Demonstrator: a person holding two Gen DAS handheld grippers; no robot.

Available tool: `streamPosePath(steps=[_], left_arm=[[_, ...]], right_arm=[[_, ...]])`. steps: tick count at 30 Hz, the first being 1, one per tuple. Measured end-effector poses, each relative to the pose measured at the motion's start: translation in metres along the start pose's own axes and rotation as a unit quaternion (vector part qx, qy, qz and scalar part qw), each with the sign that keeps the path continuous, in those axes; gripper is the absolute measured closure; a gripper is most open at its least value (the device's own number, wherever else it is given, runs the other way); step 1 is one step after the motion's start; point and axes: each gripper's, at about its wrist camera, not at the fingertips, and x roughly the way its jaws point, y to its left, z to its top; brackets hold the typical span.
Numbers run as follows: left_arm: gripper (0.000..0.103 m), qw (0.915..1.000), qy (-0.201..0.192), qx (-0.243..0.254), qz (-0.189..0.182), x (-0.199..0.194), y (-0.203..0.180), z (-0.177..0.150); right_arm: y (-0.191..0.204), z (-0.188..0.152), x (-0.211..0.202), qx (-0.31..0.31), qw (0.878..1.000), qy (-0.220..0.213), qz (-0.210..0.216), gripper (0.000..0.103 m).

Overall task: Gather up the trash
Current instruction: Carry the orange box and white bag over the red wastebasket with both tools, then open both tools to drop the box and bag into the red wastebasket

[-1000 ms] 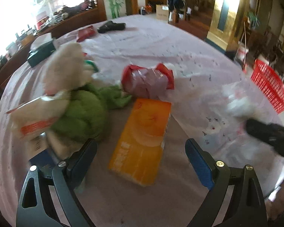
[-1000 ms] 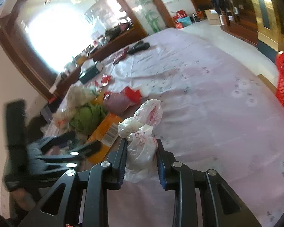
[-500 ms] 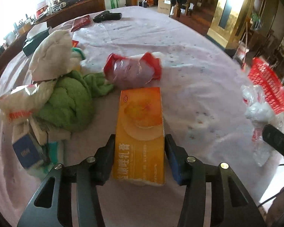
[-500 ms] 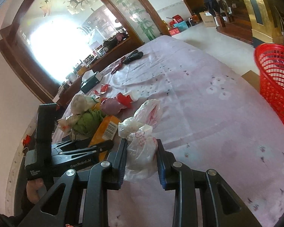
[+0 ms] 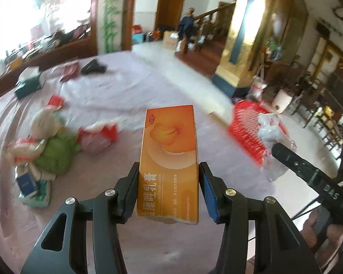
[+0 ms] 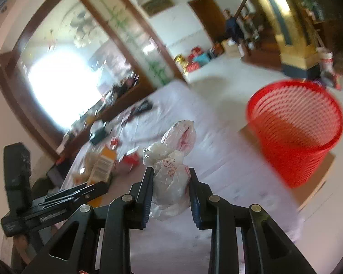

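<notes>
My left gripper (image 5: 169, 182) is shut on an orange medicine box (image 5: 169, 157) and holds it above the pink-clothed table (image 5: 148, 86). My right gripper (image 6: 170, 182) is shut on a crumpled white plastic bag (image 6: 171, 159) and holds it above the table's edge. The bag and the right gripper also show at the right of the left wrist view (image 5: 272, 141). A red mesh basket (image 6: 295, 132) stands on the floor beyond the table edge, ahead and to the right of the right gripper. It also shows, blurred, in the left wrist view (image 5: 247, 127).
A heap of trash lies on the table at left: a green cloth (image 5: 54, 153), a white wad (image 5: 43, 121), a red-and-clear wrapper (image 5: 96, 137) and small packets (image 5: 27, 182). A dark tissue box (image 5: 28, 84) and a black object (image 5: 93, 67) lie farther back.
My left gripper closed on the orange box and lifted it off the table. Both grippers swung right toward the red basket, the right one still holding the bag.
</notes>
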Motion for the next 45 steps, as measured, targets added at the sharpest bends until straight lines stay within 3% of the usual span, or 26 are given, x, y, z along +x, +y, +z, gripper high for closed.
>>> streamPosePath(steps=[5,11,21,35,45], left_arm=[[0.054,0.9983,-0.030,0.037,-0.033,-0.009,-0.048,0.019],[0.054,0.9956,-0.035,0.057,-0.066,0.006,-0.093,0.040],[0.054,0.9916,-0.020,0.063,-0.111,0.060,-0.128,0.067],[0.054,0.9833,0.072,0.079,-0.147,0.178,-0.172,0.080],[0.053,0.9823,0.105,0.085,-0.130,0.208,-0.181,0.068]], right_arm=[[-0.013,0.024,-0.042,0.000,0.998,-0.055,-0.032,0.073],[-0.035,0.040,-0.081,0.013,0.993,-0.102,-0.061,0.073],[-0.101,0.059,-0.093,0.083,0.985,-0.122,-0.086,0.073],[-0.181,0.080,-0.045,0.160,0.980,-0.082,-0.089,0.071],[-0.199,0.076,-0.025,0.178,0.978,-0.056,-0.093,0.070]])
